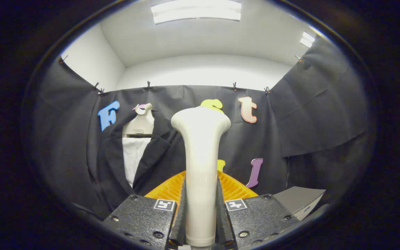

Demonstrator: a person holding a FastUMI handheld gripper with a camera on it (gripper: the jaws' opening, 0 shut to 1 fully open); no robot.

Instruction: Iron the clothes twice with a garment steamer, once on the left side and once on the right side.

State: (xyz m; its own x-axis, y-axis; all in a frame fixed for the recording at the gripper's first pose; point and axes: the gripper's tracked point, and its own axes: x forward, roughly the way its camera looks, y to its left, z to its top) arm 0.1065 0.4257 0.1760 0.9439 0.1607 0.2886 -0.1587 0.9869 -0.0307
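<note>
A white garment steamer (200, 166) stands upright between my fingers, its flared head rising above them. My gripper (200, 211) is shut on the steamer's handle, both fingers pressing its sides. A dark jacket (113, 163) over a white shirt (132, 158) hangs on a pale hanger (139, 123) against the black cloth wall, beyond the fingers and off to the left of the steamer. The steamer head is apart from the jacket, to its right.
An orange ribbed object (233, 187) lies just behind the steamer handle, beyond the fingers. A grey flat panel (299, 201) sits low to the right. Black cloth walls close the booth on all sides, with white wall and ceiling lights above.
</note>
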